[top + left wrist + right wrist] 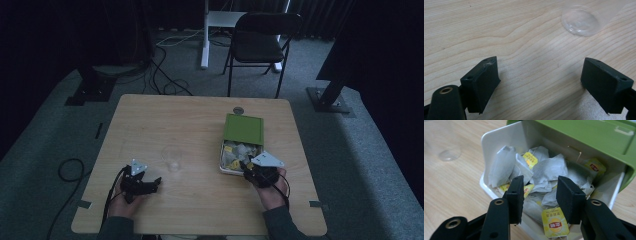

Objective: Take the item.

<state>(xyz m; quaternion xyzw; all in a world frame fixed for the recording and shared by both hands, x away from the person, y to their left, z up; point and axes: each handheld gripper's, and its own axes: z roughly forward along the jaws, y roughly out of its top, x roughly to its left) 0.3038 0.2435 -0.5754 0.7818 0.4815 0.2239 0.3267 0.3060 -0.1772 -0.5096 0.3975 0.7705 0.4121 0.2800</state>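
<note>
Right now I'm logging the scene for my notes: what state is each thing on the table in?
Box: open, green lid slid back.
Tea bags: loose, piled in the box.
Cup: clear, upright, empty.
Left hand-held gripper: open, nothing between the jaws.
Right hand-held gripper: open over the tea bags, gripping none.

Tea bags (pixel 549 168) in box (pixel 223 167) on table (pixel 165 120) (right half); cup (pixel 172 158) left of box.

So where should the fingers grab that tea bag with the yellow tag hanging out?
Probably the yellow tag itself: it droops flat over the white box's near rim, free of the heaped tea bags. Come from above with the right gripper, one finger either side.
</note>
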